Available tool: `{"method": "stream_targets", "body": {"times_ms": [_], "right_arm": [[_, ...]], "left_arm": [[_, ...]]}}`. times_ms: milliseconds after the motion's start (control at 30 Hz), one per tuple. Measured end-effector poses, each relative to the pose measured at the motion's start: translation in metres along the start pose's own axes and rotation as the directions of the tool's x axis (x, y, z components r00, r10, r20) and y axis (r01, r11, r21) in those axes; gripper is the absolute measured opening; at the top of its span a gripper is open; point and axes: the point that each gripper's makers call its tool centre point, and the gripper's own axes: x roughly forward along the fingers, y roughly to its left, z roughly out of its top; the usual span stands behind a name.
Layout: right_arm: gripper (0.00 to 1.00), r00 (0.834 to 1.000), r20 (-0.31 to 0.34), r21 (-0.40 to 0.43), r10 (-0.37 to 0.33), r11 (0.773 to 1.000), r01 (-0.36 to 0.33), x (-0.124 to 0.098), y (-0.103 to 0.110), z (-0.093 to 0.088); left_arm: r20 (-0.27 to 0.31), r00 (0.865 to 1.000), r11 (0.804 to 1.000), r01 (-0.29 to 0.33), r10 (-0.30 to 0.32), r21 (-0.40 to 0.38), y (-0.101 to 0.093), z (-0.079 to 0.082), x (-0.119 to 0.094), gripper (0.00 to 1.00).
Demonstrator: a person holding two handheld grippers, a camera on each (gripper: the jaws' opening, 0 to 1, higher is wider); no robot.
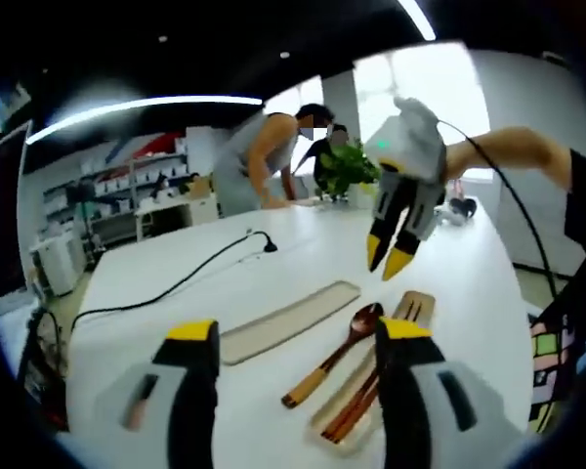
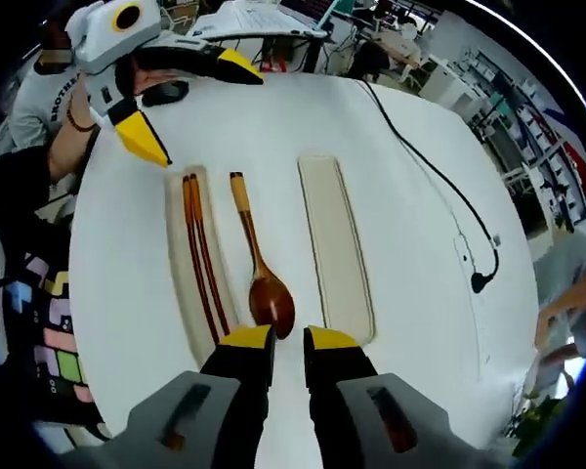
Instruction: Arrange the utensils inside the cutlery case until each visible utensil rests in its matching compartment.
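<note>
Closest to the right gripper [image 2: 289, 342], whose jaws stand slightly apart holding nothing, a wooden spoon [image 2: 258, 268] lies on the white table [image 2: 410, 293] between the cutlery case [image 2: 197, 264], with chopsticks [image 2: 203, 256] in it, and its lid [image 2: 336, 246]. Left gripper [image 1: 299, 332] hangs wide open and empty.

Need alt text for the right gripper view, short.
On a white table, a wooden spoon lies between an open cutlery case holding chopsticks and the case's lid. The right gripper hovers near the spoon's bowl, jaws slightly apart; the left gripper hangs open at the case's far end.
</note>
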Motion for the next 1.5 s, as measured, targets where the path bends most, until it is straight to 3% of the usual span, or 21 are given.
{"method": "stream_targets", "body": {"times_ms": [67,200,333,433,567,633,700,800,933,1033,1133,1200,1267,1333,1500], "right_arm": [[0.11,0.999,0.049,0.062,0.000,0.998,-0.003,0.001,-0.007,0.002],[0.11,0.996,0.076,0.143,0.038,0.989,-0.049,0.004,-0.009,-0.001],[0.12,0.994,0.095,0.205,0.053,0.976,-0.072,0.008,-0.012,-0.005],[0.12,0.995,0.080,0.209,0.055,0.975,-0.071,0.010,-0.013,-0.010],[0.12,0.991,0.088,0.276,0.099,0.954,-0.120,0.014,-0.009,-0.014],[0.12,0.992,0.079,0.289,0.097,0.950,-0.115,0.017,-0.008,-0.018],[0.11,0.992,0.074,0.275,0.099,0.955,-0.116,0.016,-0.006,-0.024],[0.11,0.988,0.112,0.297,0.103,0.946,-0.133,0.014,-0.009,-0.027],[0.11,0.973,0.178,0.378,0.149,0.902,-0.208,0.020,0.000,-0.030],[0.12,0.957,0.226,0.437,0.179,0.860,-0.265,0.025,-0.013,-0.027],[0.12,0.954,0.239,0.457,0.181,0.846,-0.275,0.027,-0.028,-0.028],[0.12,0.948,0.268,0.492,0.174,0.821,-0.290,0.027,-0.034,-0.026],[0.12,0.937,0.298,0.498,0.181,0.808,-0.315,0.025,-0.030,-0.025],[0.12,0.929,0.320,0.505,0.188,0.796,-0.335,0.025,-0.033,-0.022],[0.12,0.918,0.337,0.515,0.212,0.775,-0.367,0.027,-0.032,-0.019]], "left_arm": [[-0.025,1.000,1.000,0.017,-0.017,-0.003,0.000,-0.003,0.007,0.66],[-0.087,0.995,0.998,0.048,-0.045,0.035,-0.002,-0.012,0.020,0.62],[-0.110,0.988,0.990,0.120,-0.111,0.073,-0.009,-0.017,0.038,0.59],[-0.173,0.974,0.981,0.163,-0.144,0.101,-0.012,-0.033,0.048,0.57],[-0.196,0.966,0.975,0.192,-0.169,0.108,-0.011,-0.039,0.058,0.47],[-0.235,0.948,0.957,0.252,-0.214,0.143,-0.019,-0.045,0.059,0.42],[-0.256,0.937,0.944,0.284,-0.236,0.169,-0.024,-0.048,0.059,0.44],[-0.281,0.930,0.940,0.292,-0.236,0.177,-0.023,-0.050,0.062,0.44],[-0.338,0.901,0.927,0.339,-0.271,0.159,-0.022,-0.059,0.064,0.41],[-0.346,0.900,0.924,0.340,-0.267,0.172,-0.019,-0.058,0.067,0.39],[-0.379,0.877,0.904,0.384,-0.295,0.185,-0.022,-0.061,0.066,0.35],[-0.402,0.860,0.889,0.416,-0.316,0.190,-0.025,-0.064,0.064,0.34],[-0.393,0.861,0.873,0.432,-0.323,0.227,-0.026,-0.062,0.065,0.33],[-0.400,0.854,0.871,0.441,-0.333,0.216,-0.026,-0.061,0.063,0.31],[-0.402,0.851,0.871,0.444,-0.338,0.208,-0.026,-0.061,0.063,0.28]]}}
